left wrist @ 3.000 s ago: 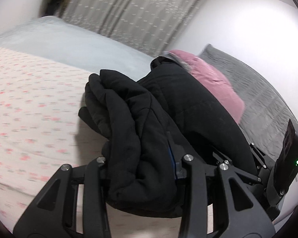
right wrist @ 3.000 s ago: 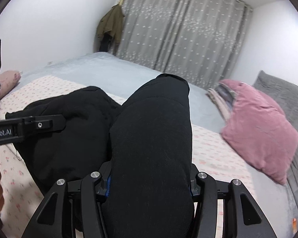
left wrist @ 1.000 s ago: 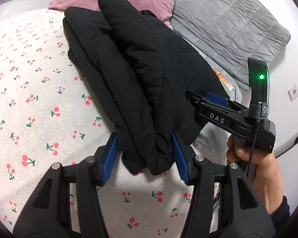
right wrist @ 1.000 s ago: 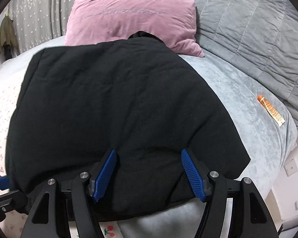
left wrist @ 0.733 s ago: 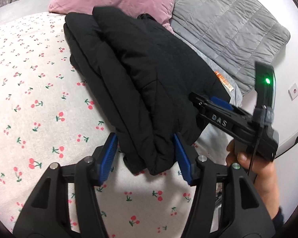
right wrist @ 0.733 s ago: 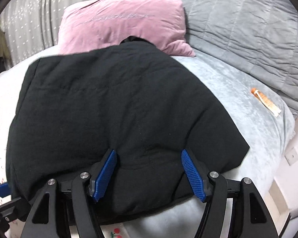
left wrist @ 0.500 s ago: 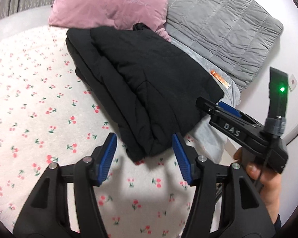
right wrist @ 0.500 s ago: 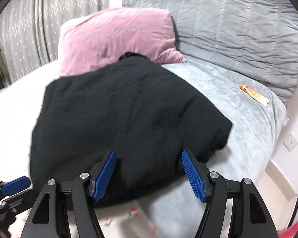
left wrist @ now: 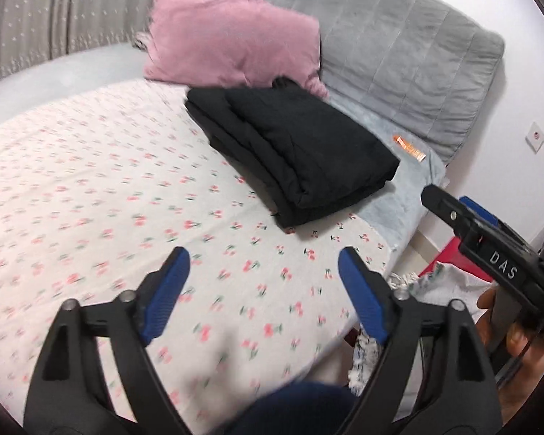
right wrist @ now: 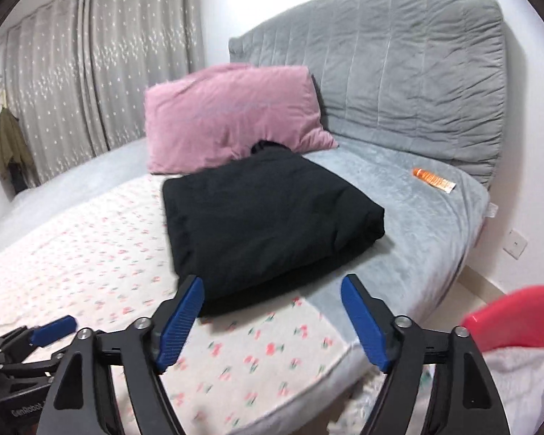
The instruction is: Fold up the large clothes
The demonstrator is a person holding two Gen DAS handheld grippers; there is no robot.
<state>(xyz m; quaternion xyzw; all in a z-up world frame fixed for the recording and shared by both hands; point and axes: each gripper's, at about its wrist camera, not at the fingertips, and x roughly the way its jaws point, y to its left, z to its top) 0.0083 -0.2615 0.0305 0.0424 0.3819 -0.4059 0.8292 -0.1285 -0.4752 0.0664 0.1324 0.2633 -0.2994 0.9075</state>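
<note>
1. Garment: the black coat (right wrist: 268,224) lies folded in a compact stack on the bed (right wrist: 90,253), straddling the cherry-print sheet and the grey blanket (right wrist: 417,224). Its far edge touches the pink pillow (right wrist: 232,116).
2. Left gripper (left wrist: 261,290): jaws spread wide, holding nothing, hovering above the sheet.
3. Right gripper (right wrist: 272,315): jaws spread wide, holding nothing.
4. Key relation: the coat lies ahead of both grippers, toward the far side. In the right wrist view its near edge sits just beyond the fingertips; in the left wrist view it is farther off and to the right. The right gripper is judged the nearer. The coat's long axis runs near-to-far, toward the pillow.
5. Status, as a judgement: the folding appears complete; any further move is only tidying.
6. Writing: "DAS" is legible on the right gripper's body in the left wrist view. An orange tube (right wrist: 433,180) lies on the blanket; its print is unreadable.
</note>
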